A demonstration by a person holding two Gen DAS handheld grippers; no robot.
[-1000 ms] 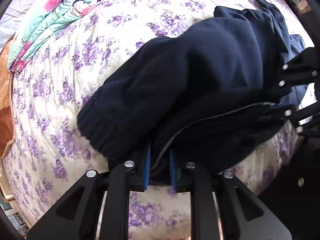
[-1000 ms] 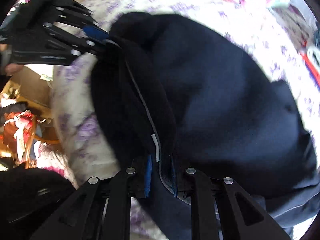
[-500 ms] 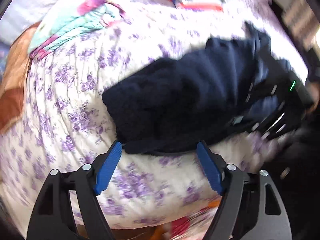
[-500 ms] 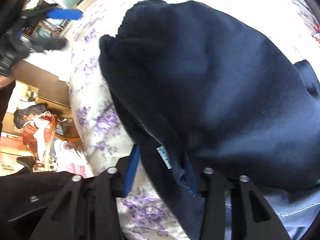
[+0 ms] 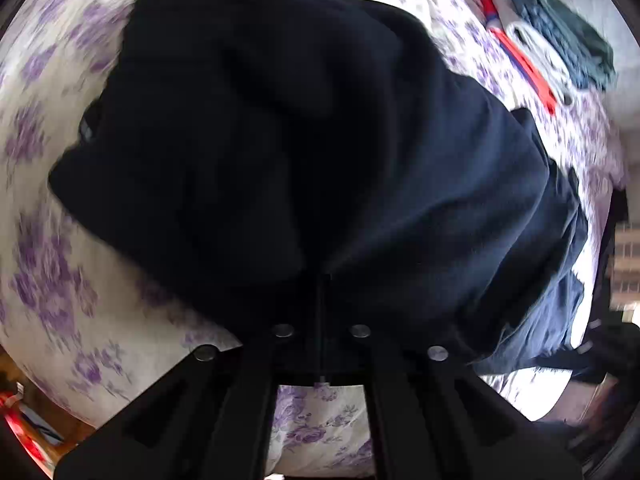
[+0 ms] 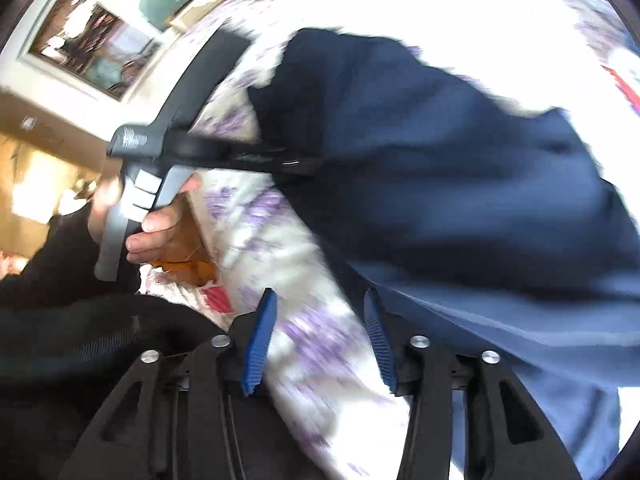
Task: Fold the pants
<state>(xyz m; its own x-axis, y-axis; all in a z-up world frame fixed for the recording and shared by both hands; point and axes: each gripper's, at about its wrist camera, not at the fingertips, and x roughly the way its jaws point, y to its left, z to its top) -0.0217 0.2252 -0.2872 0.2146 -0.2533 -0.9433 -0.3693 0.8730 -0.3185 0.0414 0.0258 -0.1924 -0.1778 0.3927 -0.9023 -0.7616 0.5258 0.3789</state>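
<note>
Bed: purple-flower bedspread [image 5: 48, 288], kinda blurry
Pants: navy pants [image 5: 304, 152] bunched mid-bedspread
Left gripper [image 5: 320, 304]: just snapped closed, clamped onto pants edge
Right gripper [image 6: 318, 340]: jaws just spreading, nothing between, beside pants
Writing: none readable

Dark navy pants [image 5: 304, 152] lie on a cream bedspread [image 5: 48, 272] printed with purple flowers. Black-framed right gripper [image 6: 318, 344] carries blue ribbed pads [image 6: 260, 344]; the left gripper [image 5: 320, 312] frame is black with silver bolts. A red-and-white item [image 5: 524, 64] and dark grey-green cloth [image 5: 568, 36] lie beyond.
</note>
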